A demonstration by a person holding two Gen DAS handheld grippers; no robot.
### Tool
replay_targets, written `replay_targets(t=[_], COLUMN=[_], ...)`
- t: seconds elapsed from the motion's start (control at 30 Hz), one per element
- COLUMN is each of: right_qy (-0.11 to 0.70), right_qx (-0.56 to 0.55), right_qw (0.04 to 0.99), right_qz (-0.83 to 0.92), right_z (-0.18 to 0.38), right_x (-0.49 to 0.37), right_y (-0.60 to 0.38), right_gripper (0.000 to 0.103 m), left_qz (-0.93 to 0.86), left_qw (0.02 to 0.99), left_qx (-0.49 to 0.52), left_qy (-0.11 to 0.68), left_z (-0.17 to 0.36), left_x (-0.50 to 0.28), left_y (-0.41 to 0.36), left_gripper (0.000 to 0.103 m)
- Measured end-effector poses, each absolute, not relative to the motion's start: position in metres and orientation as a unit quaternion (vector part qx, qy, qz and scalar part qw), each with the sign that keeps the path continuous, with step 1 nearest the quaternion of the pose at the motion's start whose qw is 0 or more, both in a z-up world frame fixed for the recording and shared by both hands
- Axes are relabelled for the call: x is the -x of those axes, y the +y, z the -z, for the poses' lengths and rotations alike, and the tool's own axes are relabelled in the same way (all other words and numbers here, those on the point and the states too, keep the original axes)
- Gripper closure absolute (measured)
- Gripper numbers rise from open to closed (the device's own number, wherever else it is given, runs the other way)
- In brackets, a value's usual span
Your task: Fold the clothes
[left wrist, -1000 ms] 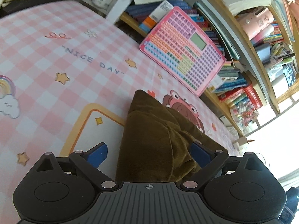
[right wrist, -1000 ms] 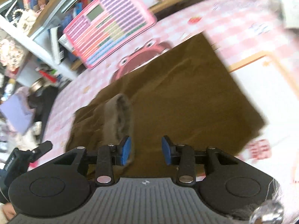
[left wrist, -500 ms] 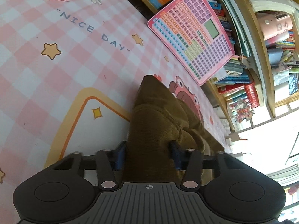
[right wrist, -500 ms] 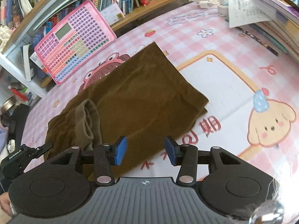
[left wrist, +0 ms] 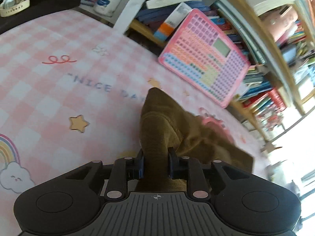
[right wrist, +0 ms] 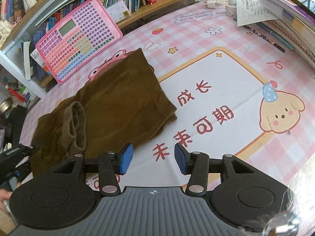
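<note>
The worktop [right wrist: 226, 90] carries the brown garment [right wrist: 118, 98] half-folded toward its back-left corner; the left gripper [left wrist: 155, 163], spread a second ago, now pinches the garment's bunched end, likely for another fold; the right gripper [right wrist: 152, 157] has backed off, jaws apart.

Garment [right wrist: 122, 98]: olive-brown, plain, fine ribbed texture; same olive-brown in left wrist view [left wrist: 161, 129].
Desk mat [right wrist: 226, 39]: pink-and-white check; white centre panel with orange-yellow border, red characters; cream puppy print with blue dotted hat [right wrist: 279, 114]; yellow stars, rainbow with white cloud [left wrist: 9, 157], blue lettering.
Toy keyboard [right wrist: 76, 43] at far desk edge: pink frame; purple, orange, blue, green key blocks; grey-green screen.
Gripper bodies: black, grey ribbed base; finger pads [right wrist: 126, 157] blue.
</note>
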State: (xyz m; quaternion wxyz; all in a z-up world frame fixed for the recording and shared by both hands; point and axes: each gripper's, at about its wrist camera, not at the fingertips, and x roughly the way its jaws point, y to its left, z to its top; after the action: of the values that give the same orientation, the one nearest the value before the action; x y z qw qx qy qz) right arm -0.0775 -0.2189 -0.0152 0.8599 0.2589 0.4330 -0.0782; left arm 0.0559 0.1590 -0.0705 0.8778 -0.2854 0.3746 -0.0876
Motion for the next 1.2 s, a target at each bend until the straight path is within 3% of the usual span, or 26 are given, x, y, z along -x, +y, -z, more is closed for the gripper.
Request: replay_targets(t=[0.2, 0.33, 0.47, 0.53, 0.6, 0.67, 1.2], right_qy=[0.442, 0.444, 0.451, 0.451, 0.449, 0.444, 0.450], right_qx=[-0.233, -0.210, -0.178, -0.159, -0.139, -0.119, -0.056], right_qw=[0.864, 0.870, 0.875, 0.878, 0.882, 0.886, 0.873], right_qz=[0.061, 0.045, 0.012, -0.011, -0.034, -0.056, -0.181], right_z=[0.013, 0.013, 0.014, 0.015, 0.014, 0.013, 0.027], right_x=[0.075, 0.070, 0.060, 0.055, 0.050, 0.045, 0.016], right_y=[-0.212, -0.210, -0.205, -0.202, -0.201, -0.204, -0.293], right_gripper=[0.058, 0.055, 0.054, 0.053, 0.052, 0.051, 0.043], left_qz=[0.072, 0.049, 0.037, 0.027, 0.015, 0.000, -0.081], left_qw=[0.886, 0.911, 0.927, 0.930, 0.931, 0.929, 0.920], left_qx=[0.267, 0.215, 0.163, 0.152, 0.145, 0.142, 0.126], left_qy=[0.371, 0.349, 0.335, 0.334, 0.335, 0.342, 0.361], left_z=[0.063, 0.044, 0.030, 0.028, 0.025, 0.026, 0.026], left_x=[-0.052, -0.031, -0.008, 0.001, 0.010, 0.016, 0.054], left_y=[0.159, 0.153, 0.136, 0.122, 0.107, 0.090, -0.058], left_gripper=[0.071, 0.070, 0.063, 0.056, 0.033, 0.020, 0.012])
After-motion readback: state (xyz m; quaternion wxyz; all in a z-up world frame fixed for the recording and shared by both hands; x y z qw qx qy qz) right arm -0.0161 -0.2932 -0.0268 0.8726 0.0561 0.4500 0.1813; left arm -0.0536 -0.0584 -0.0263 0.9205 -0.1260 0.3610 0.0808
